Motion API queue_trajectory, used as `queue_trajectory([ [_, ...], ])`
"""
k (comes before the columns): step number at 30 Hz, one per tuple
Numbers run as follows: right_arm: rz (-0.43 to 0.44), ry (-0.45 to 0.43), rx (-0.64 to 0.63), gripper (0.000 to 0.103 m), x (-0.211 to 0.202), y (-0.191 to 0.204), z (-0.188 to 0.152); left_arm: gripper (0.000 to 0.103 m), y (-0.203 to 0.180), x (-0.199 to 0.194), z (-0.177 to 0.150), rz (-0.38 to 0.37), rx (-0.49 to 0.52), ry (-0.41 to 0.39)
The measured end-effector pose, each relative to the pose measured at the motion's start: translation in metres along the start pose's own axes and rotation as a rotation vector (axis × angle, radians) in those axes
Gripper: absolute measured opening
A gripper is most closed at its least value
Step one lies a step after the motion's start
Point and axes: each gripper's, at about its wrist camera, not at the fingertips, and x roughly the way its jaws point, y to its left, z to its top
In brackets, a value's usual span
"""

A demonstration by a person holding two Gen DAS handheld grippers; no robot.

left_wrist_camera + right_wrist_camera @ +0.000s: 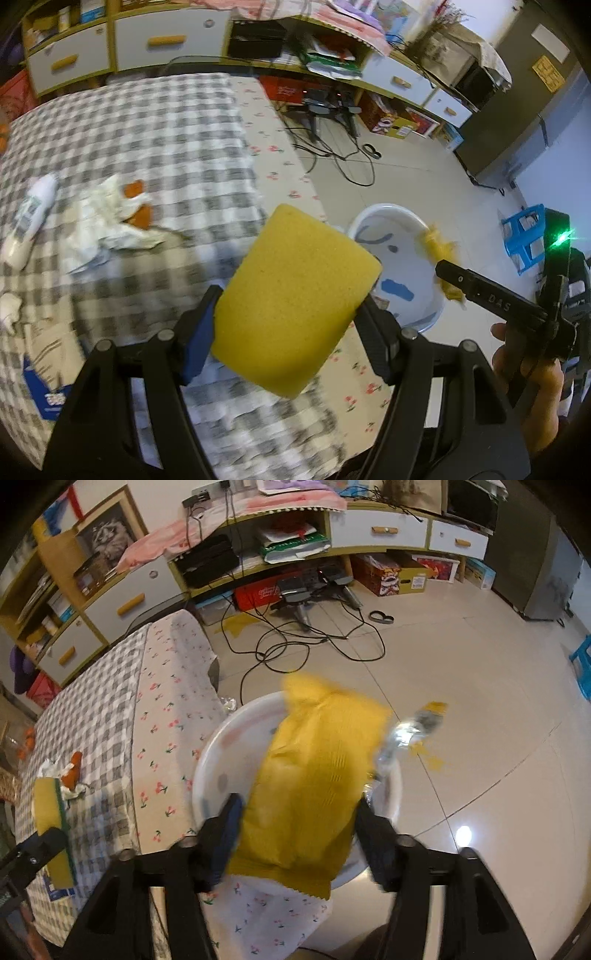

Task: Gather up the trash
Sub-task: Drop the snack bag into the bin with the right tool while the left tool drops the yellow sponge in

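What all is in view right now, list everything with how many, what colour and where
yellow rectangular sponge: 1, yellow, clamped in the left gripper over the bed edge
yellow crinkly wrapper: 1, yellow, held in the right gripper above the basin
white round plastic basin: 1, white, on the floor beside the bed
crumpled white tissue: 1 pile, white, on the checked bedcover
orange peel pieces: at least 2, orange, among the tissue
white plastic bottle: 1, white, lying left of the tissue
blue plastic stool: 1, blue, on the floor at right
black cables: several, black, on the floor
left gripper: 1, black
right gripper: 1, black
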Motion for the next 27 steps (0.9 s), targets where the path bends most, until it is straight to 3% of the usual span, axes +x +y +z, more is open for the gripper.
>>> queue_trajectory([
  [19, -0.067, -0.012, 0.02, 0.076, -0.023, -0.065, -0.014, 0.071, -0.075, 0.054, 0.007, -0.057, 0.106, 0.04],
  [24, -0.08, -0.008, 0.034, 0.076, -0.024, -0.081, -0.018, 0.071, -0.086, 0.059, 0.009, -0.076, 0.144, 0.018],
  [27, -0.084, -0.008, 0.04, 0.076, -0.024, -0.087, -0.019, 0.075, -0.091, 0.059, 0.011, -0.132, 0.167, -0.008],
])
